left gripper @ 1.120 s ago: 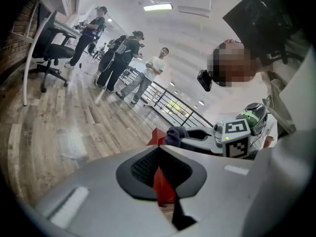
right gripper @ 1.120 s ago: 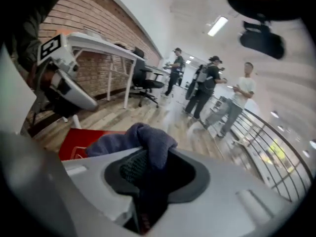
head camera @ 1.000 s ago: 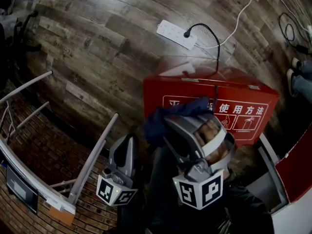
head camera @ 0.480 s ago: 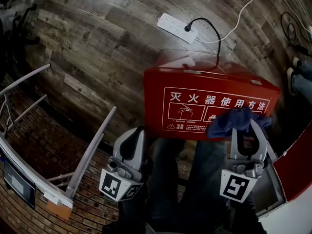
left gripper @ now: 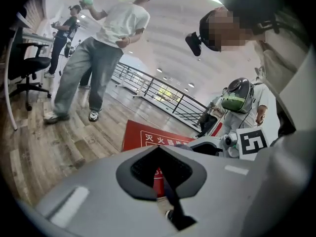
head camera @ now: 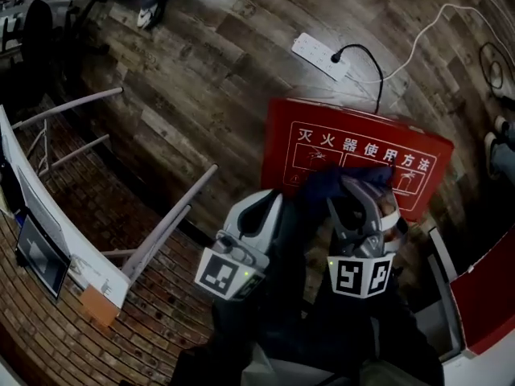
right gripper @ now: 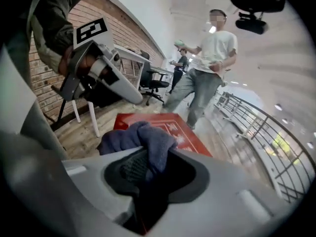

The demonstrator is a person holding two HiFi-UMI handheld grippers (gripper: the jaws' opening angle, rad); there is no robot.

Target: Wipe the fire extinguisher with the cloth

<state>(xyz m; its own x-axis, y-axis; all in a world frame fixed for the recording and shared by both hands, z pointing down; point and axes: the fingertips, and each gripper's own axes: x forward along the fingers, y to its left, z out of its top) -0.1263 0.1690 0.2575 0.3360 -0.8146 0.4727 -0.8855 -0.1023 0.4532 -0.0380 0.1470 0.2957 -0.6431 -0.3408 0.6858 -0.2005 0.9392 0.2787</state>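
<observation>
Mid-wipe: the right gripper [head camera: 362, 188], fingers pinching the cloth [right gripper: 140, 137], hung over the box [head camera: 346, 123] at centre right. The left gripper [head camera: 268, 202], fingers pressed together, held nothing. Next, likely a sweep across the lid.

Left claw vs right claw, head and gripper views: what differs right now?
The left claw is shut with nothing between its jaws; the right claw is shut on the blue cloth. In the head view the left claw sits beside the near-left corner of the red extinguisher box, while the right claw overlaps its near edge. Both are grey and point toward the box.
</observation>
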